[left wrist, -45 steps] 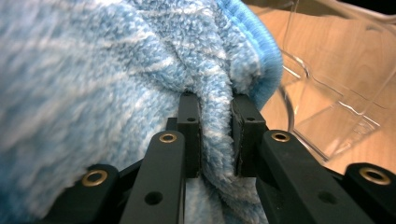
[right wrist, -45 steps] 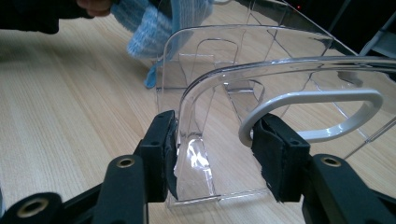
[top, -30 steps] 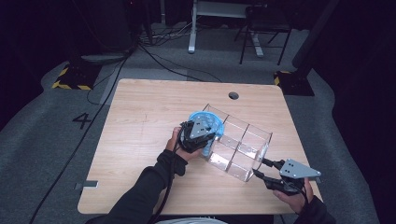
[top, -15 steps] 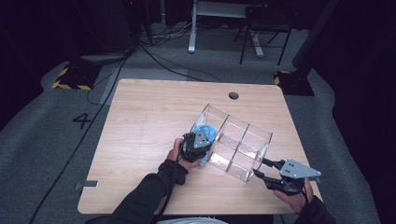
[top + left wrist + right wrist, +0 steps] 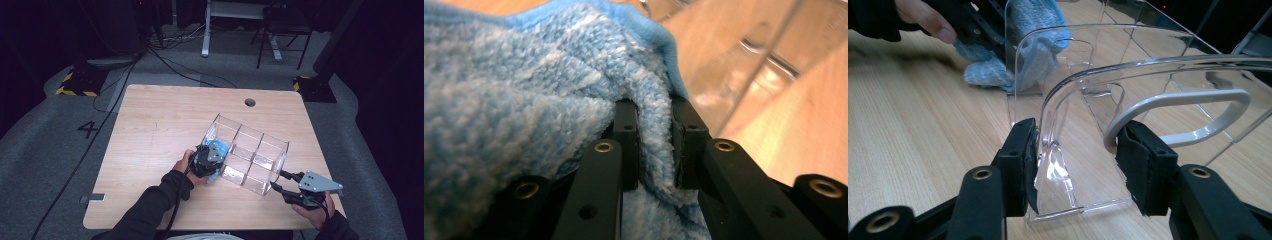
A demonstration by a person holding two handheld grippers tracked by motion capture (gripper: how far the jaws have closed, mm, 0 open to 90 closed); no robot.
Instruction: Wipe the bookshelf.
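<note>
Spreading under everything is the pale wooden counter [image 5: 150, 130], a rectangular top with a small round hole near its far edge, and both of my hands work over the near half of it.

Next in size is the clear acrylic organiser box [image 5: 246, 154], a long transparent tray split by see-through dividers into a row of compartments. It lies on the counter between my two tools, its long side slanting away from me. Its near end wall sits right at my right hand-held gripper [image 5: 277, 181], and its opposite end lies beside my left one. A pale grey looped handle [image 5: 1178, 112] curves off that near end.

Smaller is the fluffy light-blue microfibre cloth [image 5: 218, 150], bunched up at the box's end compartment, just ahead of my left hand-held gripper [image 5: 655, 145]. I cannot tell how much of it is inside the compartment and how much hangs outside the wall.

My left hand-held gripper is pressed nearly together, pinching a fold of that cloth between its black pads; the rest of the cloth billows up and to the side of the jaws in the left gripper view.

My right hand-held gripper is part-spread around the box's end: one pad lies against the clear curved wall, the other against the grey handle, with both caught between the pads.
</note>
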